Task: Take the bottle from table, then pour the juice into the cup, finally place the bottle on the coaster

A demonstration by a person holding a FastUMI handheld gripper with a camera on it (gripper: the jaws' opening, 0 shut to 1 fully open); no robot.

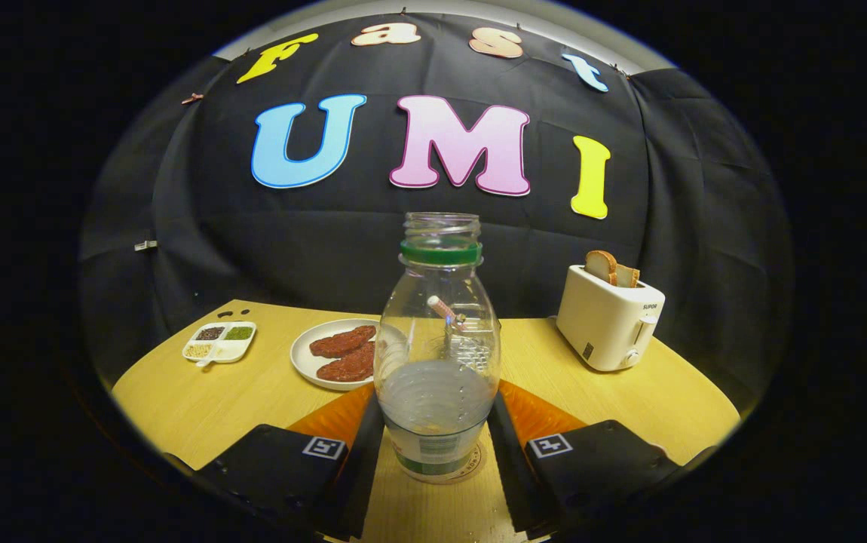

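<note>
we see the tongs flanking the uncapped clear plastic bottle on its round coaster, grip uncertain; a skewed withdrawal may tip it.

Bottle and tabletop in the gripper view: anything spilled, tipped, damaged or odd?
Nothing stands out. The uncapped bottle stands upright on the coaster between the tongs, whose fingers flank its base; contact is unclear. No spill on the table.

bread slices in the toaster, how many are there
2. Both stand side by side in the slots of the white toaster, beyond the gripper and the bottle between its fingers: one slice nearer the bottle, the other beside it, partly hidden.
</note>
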